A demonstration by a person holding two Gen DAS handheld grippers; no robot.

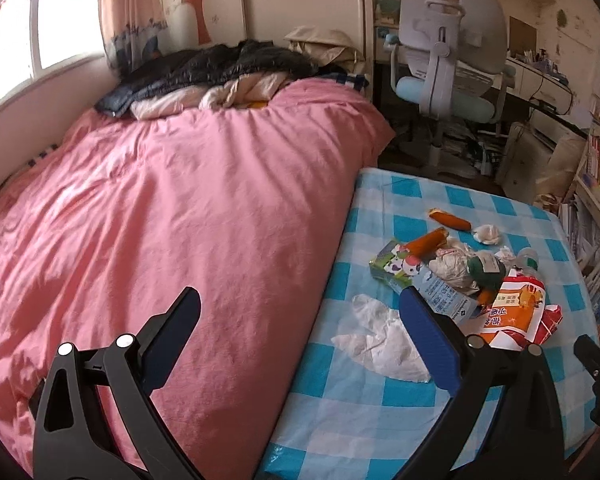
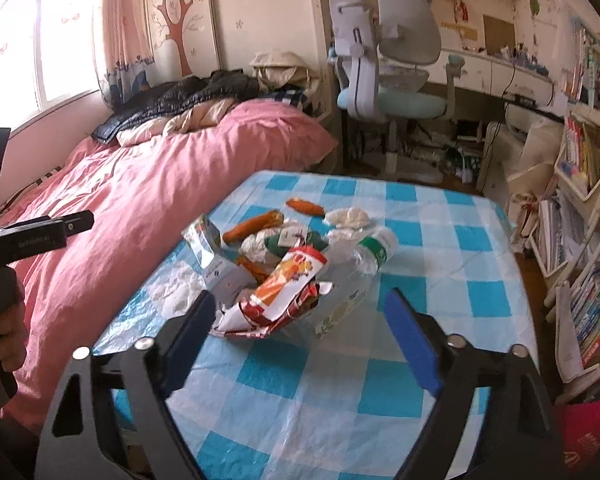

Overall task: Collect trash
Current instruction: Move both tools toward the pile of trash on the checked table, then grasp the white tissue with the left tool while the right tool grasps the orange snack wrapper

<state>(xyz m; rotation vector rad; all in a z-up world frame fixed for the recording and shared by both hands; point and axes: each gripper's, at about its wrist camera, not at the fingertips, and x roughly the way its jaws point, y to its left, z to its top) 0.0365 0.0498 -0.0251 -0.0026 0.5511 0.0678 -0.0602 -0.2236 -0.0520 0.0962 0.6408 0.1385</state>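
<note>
A heap of trash lies on the blue-checked table [image 2: 320, 400]: an orange-and-red snack bag [image 2: 288, 288], a clear plastic bottle [image 2: 364, 260], a milk carton [image 2: 212, 248], orange sausage wrappers [image 2: 254, 224] and crumpled tissue [image 2: 350, 218]. My right gripper [image 2: 300, 304] is open. The bag's near end lies between its fingertips, and the pads do not touch it. My left gripper [image 1: 300, 308] is also open and holds nothing. It straddles the seam between duvet and table, its right finger [image 1: 424, 328] beside a flat white tissue [image 1: 380, 340] and the carton [image 1: 396, 268].
A bed with a pink duvet [image 1: 180, 220] borders the table on the left. Beyond the table stand a white-and-blue desk chair [image 1: 448, 60] and floor clutter. Bookshelves [image 2: 588, 280] line the right side, with something red [image 2: 584, 436] below. A hand [image 2: 8, 336] holds the left tool.
</note>
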